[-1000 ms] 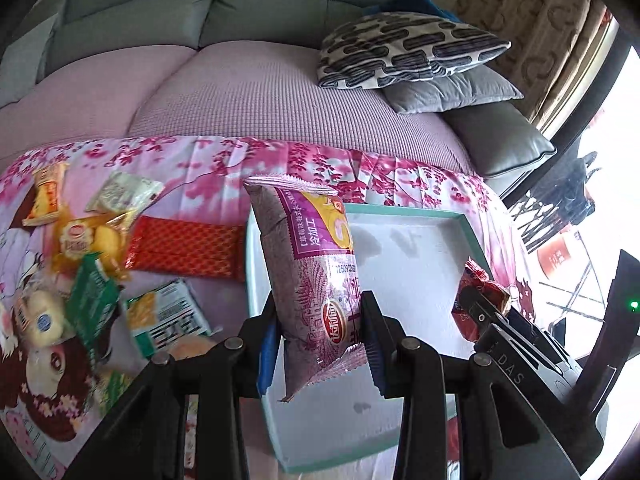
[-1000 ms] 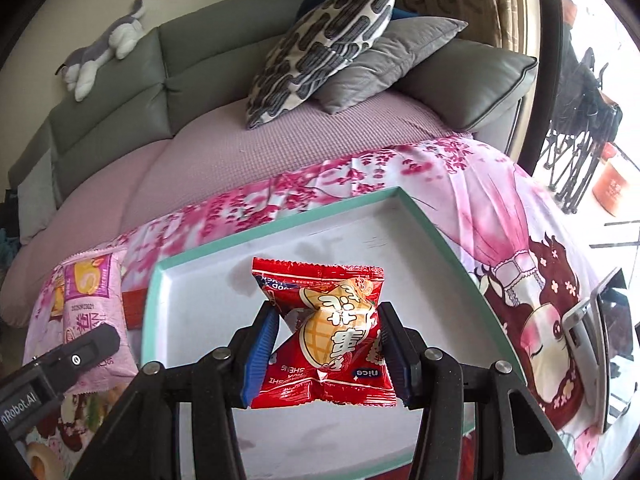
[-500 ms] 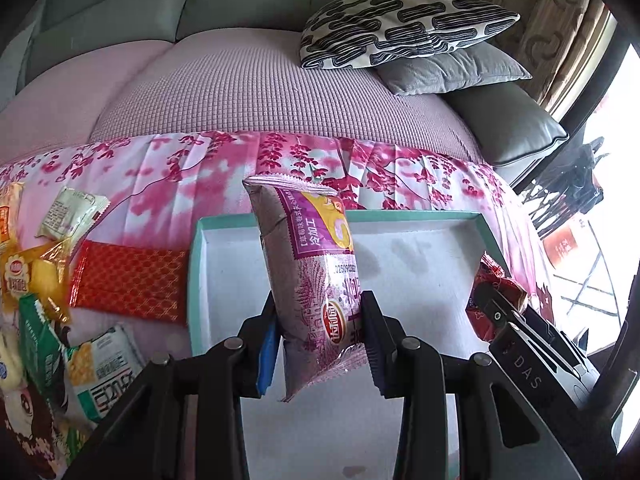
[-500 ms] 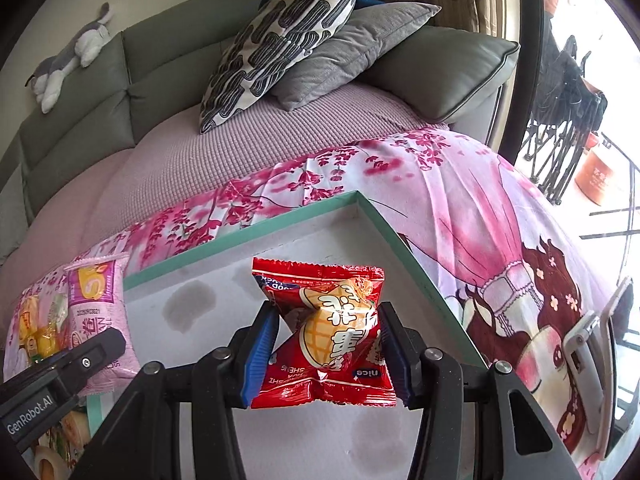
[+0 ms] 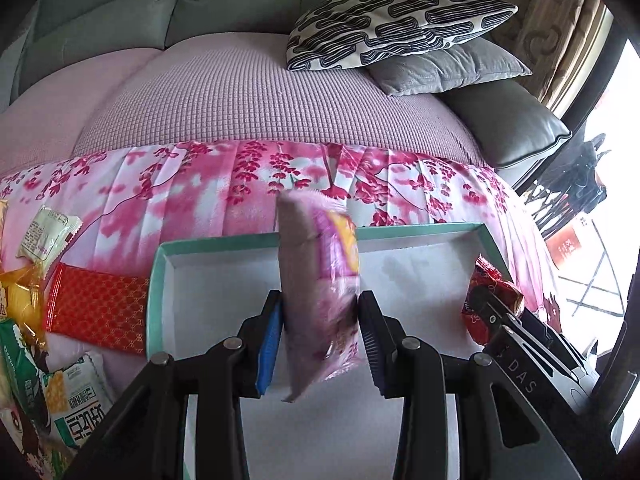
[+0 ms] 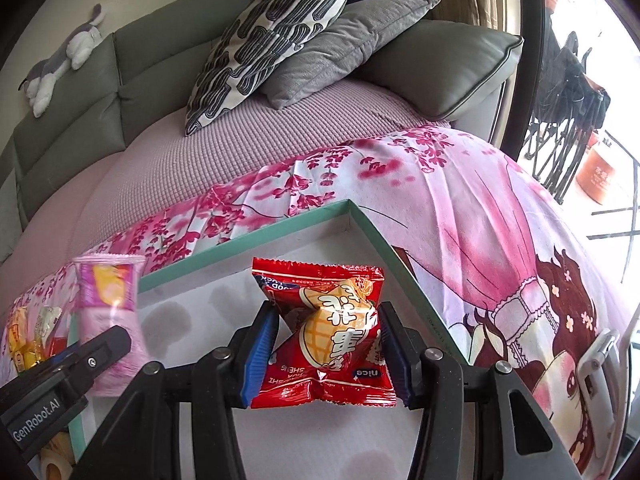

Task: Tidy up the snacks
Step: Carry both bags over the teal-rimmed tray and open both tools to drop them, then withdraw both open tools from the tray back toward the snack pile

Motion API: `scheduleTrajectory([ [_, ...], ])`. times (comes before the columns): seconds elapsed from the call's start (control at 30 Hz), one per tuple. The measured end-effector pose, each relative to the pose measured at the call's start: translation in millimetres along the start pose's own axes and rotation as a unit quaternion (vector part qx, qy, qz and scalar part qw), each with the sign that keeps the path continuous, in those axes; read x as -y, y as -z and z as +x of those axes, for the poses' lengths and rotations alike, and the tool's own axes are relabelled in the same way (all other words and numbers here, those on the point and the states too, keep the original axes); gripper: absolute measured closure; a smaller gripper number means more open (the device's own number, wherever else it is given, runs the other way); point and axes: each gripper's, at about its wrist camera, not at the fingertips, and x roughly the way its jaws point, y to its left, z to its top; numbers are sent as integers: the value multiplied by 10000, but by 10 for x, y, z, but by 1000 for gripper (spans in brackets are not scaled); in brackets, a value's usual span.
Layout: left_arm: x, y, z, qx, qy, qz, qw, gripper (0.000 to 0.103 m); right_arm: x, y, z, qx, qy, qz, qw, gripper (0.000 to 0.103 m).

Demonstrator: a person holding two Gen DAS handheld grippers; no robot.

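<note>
The left gripper point(image 5: 320, 336) had its fingers clamped on a pink chip bag point(image 5: 320, 300), held upright above the teal-rimmed tray point(image 5: 158, 280); the bag appeared motion-blurred. The right gripper point(image 6: 326, 354) had its fingers closed on a red snack packet point(image 6: 328, 336), also held over the tray near its right rim. The tray rested on a pink floral cloth point(image 5: 192, 196). A red patterned packet point(image 5: 96, 312) and other loose snacks lay on the cloth just left of the tray.
</note>
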Motion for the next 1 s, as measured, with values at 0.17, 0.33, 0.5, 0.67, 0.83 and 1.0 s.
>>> scheduleTrajectory([
  [0.17, 32, -7, -30, -16, -41, -9, 10000, 59, 23, -5, 0, -45, -61, 17, 10000, 49],
  [0.33, 31, -10, -128, 1, -214, -50, 9998, 35, 29, -18, -32, -45, -98, -12, 9999, 45],
  [0.5, -51, 3, -209, -47, -622, -220, 9978, 30, -29, -21, -84, -58, -91, -204, 9997, 25],
  [0.67, -184, 12, -306, 48, -862, -498, 9950, 20, -108, -15, -120, -117, -140, -411, 9990, 12],
  [0.83, -272, 10, -408, 266, -1011, -741, 9918, 6, -188, 6, -130, -127, -264, -560, 9980, 1],
  [1.0, -318, 24, -449, 389, -1317, -748, 9877, 0, -235, 13, -131, -128, -332, -614, 9975, 0],
])
